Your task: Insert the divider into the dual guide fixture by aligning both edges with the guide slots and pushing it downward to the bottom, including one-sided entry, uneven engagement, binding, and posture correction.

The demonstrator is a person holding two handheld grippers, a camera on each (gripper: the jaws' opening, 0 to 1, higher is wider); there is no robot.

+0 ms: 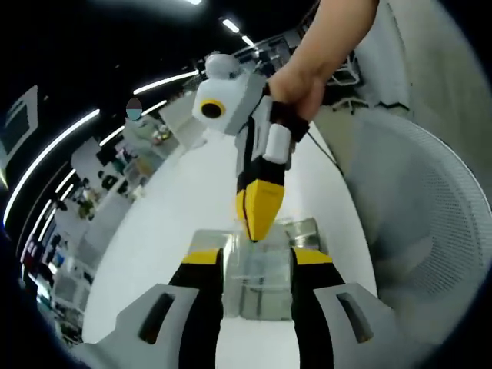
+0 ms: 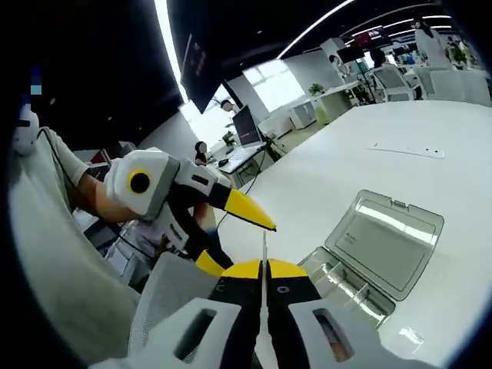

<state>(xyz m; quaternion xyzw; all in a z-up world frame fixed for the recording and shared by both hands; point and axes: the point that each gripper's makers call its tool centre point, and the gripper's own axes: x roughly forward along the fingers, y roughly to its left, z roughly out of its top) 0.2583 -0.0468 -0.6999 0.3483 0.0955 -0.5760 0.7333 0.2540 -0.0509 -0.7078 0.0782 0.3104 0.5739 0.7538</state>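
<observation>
- The left tool point(image 1: 257, 265) stands with its jaws apart on either side of the clear plastic box point(image 1: 257, 280), bracing it so it cannot slide on the worktop point(image 1: 177, 231); whether the jaws press the walls I cannot tell.
- The right tool point(image 2: 262, 269) is clenched on the thin clear divider point(image 2: 264, 246), held edge-on and upright. In the left gripper view it comes down from above, tip right at the box's top edge, which suits lowering the sheet into the slots.
- I judge the divider is at entry, not yet seated; if one edge goes in first it could bind.
- The box's lid point(image 2: 384, 240) lies open flat beside the tray, out of the way.
- The worktop is plain white and smooth. A white mesh chair point(image 1: 430, 215) stands close by.
- Around is an open office with a dark ceiling, strip lights point(image 2: 163, 46), desks and monitors point(image 2: 247, 125).
</observation>
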